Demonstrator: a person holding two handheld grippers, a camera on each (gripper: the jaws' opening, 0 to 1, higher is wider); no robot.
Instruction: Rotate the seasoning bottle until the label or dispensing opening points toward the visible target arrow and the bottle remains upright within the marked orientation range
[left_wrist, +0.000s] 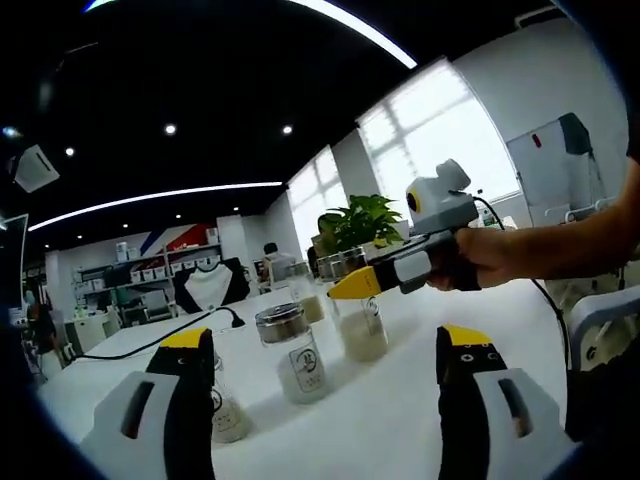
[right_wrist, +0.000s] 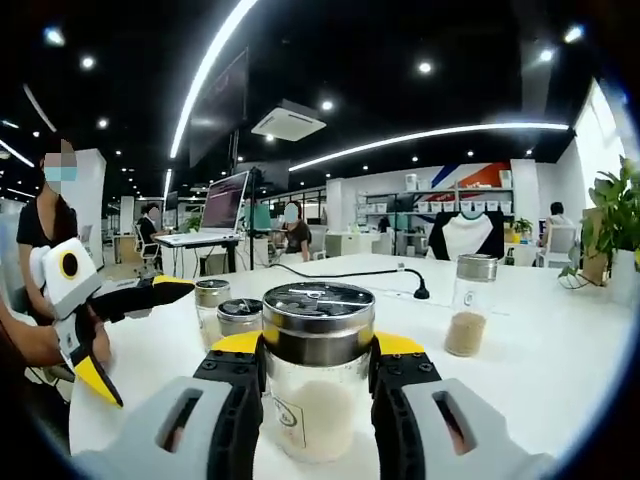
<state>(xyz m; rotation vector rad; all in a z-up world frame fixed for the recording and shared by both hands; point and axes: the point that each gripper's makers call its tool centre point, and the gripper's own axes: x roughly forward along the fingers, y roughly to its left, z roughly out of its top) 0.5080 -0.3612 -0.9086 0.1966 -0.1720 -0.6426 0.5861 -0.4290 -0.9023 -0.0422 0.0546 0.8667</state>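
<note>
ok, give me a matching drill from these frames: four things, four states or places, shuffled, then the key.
1. white-filled jar
2. brown-filled jar
3. left gripper
4. plant

A. open, holding nothing
B. green, at the right edge of the right gripper view
C. clamped by the right gripper
D. lid on, standing alone, untouched

Pairs: 1-C, 2-D, 3-A, 4-B

Left gripper (left_wrist: 325, 370) and right gripper (right_wrist: 316, 372), black jaws, yellow tips, grey slotted housings
</note>
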